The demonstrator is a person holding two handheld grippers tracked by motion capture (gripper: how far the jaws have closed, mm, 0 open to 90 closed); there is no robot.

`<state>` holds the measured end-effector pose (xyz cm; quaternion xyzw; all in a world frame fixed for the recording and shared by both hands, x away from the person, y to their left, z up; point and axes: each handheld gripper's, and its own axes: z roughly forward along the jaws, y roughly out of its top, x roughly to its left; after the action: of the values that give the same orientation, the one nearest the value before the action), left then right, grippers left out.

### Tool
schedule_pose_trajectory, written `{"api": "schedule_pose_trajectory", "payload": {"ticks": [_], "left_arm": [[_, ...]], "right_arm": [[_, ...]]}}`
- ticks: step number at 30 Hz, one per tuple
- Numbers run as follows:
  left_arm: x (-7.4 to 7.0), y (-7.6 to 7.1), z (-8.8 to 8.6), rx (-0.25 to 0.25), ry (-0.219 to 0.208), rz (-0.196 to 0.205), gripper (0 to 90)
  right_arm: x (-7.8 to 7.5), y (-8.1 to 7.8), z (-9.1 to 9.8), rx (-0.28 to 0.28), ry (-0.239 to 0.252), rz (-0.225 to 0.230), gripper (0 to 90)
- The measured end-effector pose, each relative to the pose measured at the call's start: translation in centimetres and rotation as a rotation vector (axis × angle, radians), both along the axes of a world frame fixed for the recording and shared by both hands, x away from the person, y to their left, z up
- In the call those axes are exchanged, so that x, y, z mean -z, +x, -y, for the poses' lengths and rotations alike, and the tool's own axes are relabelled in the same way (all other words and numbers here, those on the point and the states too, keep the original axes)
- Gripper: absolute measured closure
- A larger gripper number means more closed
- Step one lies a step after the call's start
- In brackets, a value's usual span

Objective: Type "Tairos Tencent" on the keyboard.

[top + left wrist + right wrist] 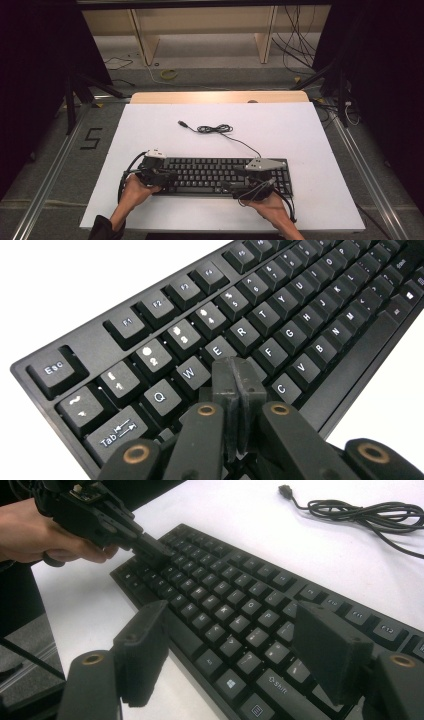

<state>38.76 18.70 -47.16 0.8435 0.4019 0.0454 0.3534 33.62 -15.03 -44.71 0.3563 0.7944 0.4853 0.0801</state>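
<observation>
1. The black keyboard [220, 175] lies flat on the white table top [300, 135], near the edge where the person sits, its long side along that edge.
2. The left gripper [236, 375] has its jaws clenched together with nothing between them; the joined tips sit down among the keys at the keyboard's left end, just below the E key [217, 350] and beside the W key [189, 373]. Whether they press a key I cannot tell.
3. The right gripper [230, 650] is released, its two pads standing well apart above the keyboard's right end and front edge, gripping nothing; the Shift key [278, 686] shows between them.
4. The keyboard's cable [220, 130] runs from its back edge away over the table, with a loose coil and the plug [183, 123] lying free behind the keyboard. Nothing lies between the cable and the keys.
5. Beyond the table, behind the keyboard, stand wooden shelf legs [150, 45] and loose wires [300, 45] on the floor.
6. The high view gives the whole layout and both hands at the keyboard's ends. The left gripper view makes the key legends readable. The right gripper view shows the left hand [35, 530] and its gripper from the side, tip down on the far keys.
</observation>
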Motion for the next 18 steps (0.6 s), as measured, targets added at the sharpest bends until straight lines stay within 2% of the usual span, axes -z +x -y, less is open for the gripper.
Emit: {"api": "schedule_pose_trajectory", "payload": {"ticks": [11,15,18], "left_arm": [[-1.0,-0.3,-0.5,-0.021,-0.079,0.018,72.4],[-1.2,-0.3,-0.8,-0.037,-0.105,0.012,61.6],[-1.2,-0.4,-0.8,-0.054,-0.117,0.024,51.8]], "right_arm": [[0.0,0.1,0.0,0.006,0.002,0.003,31.8],[0.0,0.2,0.1,0.009,0.003,0.000,31.8],[0.0,0.2,0.1,0.009,0.004,0.001,31.9]]}}
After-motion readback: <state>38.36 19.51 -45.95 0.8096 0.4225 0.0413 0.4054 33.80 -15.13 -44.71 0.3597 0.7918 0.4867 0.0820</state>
